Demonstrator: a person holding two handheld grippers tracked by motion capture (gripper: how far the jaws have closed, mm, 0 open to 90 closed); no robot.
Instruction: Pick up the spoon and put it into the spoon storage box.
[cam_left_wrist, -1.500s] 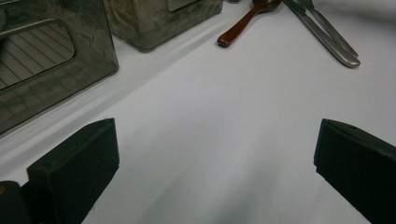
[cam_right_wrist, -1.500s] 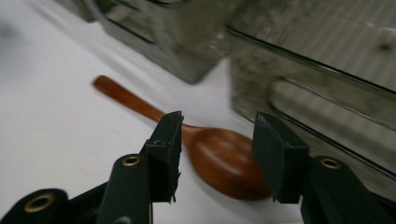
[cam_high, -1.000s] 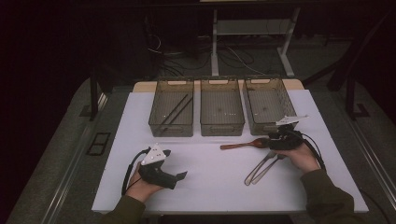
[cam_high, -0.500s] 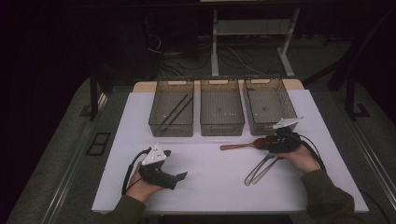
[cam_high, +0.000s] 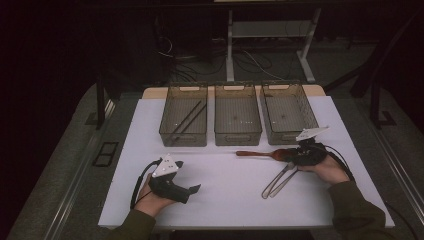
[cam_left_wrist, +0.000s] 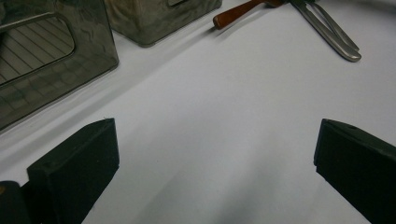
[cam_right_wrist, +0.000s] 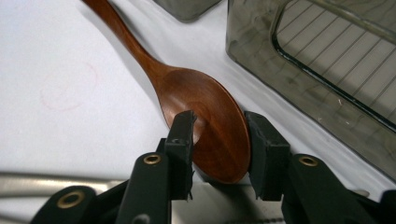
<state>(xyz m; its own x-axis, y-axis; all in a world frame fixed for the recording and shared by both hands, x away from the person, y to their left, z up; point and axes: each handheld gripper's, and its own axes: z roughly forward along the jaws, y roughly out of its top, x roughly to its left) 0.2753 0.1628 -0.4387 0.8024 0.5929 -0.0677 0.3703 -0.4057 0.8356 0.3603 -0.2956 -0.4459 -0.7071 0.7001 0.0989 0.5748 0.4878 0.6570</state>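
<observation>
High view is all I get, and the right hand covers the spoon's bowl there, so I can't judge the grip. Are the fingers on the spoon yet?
Observer: Yes. In the right gripper view, the right gripper's fingers have just been closing, and they now touch both edges of the wooden spoon's bowl.
Operator: Which way does the bowl face?
Observer: Hollow side up, with the handle pointing away from the gripper.
Operator: And is the left gripper holding anything?
Observer: No. The left gripper stands wide open, with only bare white tabletop between its fingers.
</observation>
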